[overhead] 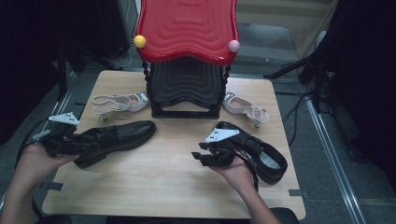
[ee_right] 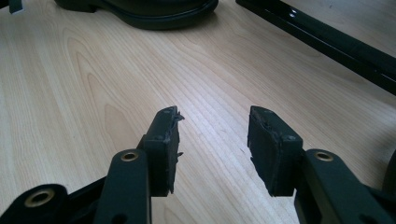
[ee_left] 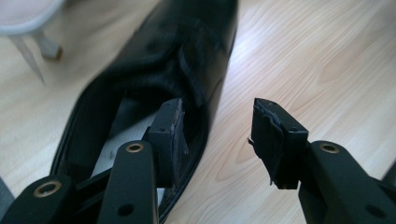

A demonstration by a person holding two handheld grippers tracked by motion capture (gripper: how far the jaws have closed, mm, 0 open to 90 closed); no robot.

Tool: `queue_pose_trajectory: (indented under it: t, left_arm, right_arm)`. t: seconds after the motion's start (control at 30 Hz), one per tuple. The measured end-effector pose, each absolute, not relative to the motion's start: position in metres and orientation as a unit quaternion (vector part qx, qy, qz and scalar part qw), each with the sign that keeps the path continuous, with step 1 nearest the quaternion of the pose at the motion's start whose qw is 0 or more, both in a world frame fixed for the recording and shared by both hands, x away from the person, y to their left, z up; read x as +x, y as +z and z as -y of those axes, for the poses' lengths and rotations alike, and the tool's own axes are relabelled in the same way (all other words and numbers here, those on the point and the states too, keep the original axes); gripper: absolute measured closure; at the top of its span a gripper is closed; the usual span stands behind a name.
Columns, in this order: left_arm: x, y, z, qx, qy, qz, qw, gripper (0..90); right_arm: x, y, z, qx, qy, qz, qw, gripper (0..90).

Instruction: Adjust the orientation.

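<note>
Two black leather shoes lie on the wooden table (overhead: pixel 163 177). The left shoe (overhead: pixel 119 134) points right toward the rack. My left gripper (overhead: pixel 88 141) is at its heel end. In the left gripper view, my left gripper (ee_left: pixel 217 109) stands open astride the side wall of this shoe (ee_left: pixel 187 51): one jaw is inside the shoe's opening and the other is outside over the wood. The pads do not press on the wall. The right shoe (overhead: pixel 268 156) lies beside my right hand. My right gripper (overhead: pixel 200 157) (ee_right: pixel 212 116) is open over bare wood, with nothing between its jaws.
A shoe rack with a red top tier (overhead: pixel 187 28) and a black lower tier (overhead: pixel 186 88) stands at the table's back centre; its black base bar (ee_right: pixel 327 39) is ahead of the right gripper. White heeled sandals lie left (overhead: pixel 116 102) and right (overhead: pixel 245 108) of it.
</note>
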State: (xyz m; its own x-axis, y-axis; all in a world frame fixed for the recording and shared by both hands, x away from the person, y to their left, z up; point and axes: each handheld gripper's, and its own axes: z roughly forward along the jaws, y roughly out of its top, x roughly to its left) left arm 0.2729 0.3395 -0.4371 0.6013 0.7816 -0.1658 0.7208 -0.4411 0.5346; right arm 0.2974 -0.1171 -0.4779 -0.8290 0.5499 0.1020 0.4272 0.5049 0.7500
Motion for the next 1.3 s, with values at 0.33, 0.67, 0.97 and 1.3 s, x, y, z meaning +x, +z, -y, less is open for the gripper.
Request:
queue_pose_trajectory:
  t: [0.33,0.67,0.97,1.3]
  left_arm:
    - [0.296,-0.464,-0.318,0.866,0.044,-0.432,0.248,54.2]
    - [0.312,-0.474,-0.304,0.875,0.039,-0.419,0.239,57.2]
    - [0.314,-0.470,-0.304,0.869,0.006,-0.421,0.259,81.4]
    - [0.307,-0.455,-0.269,0.878,-0.004,-0.388,0.280,80.7]
  right_arm:
    - [0.298,-0.480,0.116,0.284,0.403,-0.866,0.079,54.0]
    - [0.297,-0.482,0.115,0.287,0.400,-0.867,0.082,53.9]
    - [0.294,-0.483,0.119,0.291,0.399,-0.865,0.085,55.2]
    - [0.293,-0.481,0.125,0.303,0.406,-0.857,0.090,55.1]
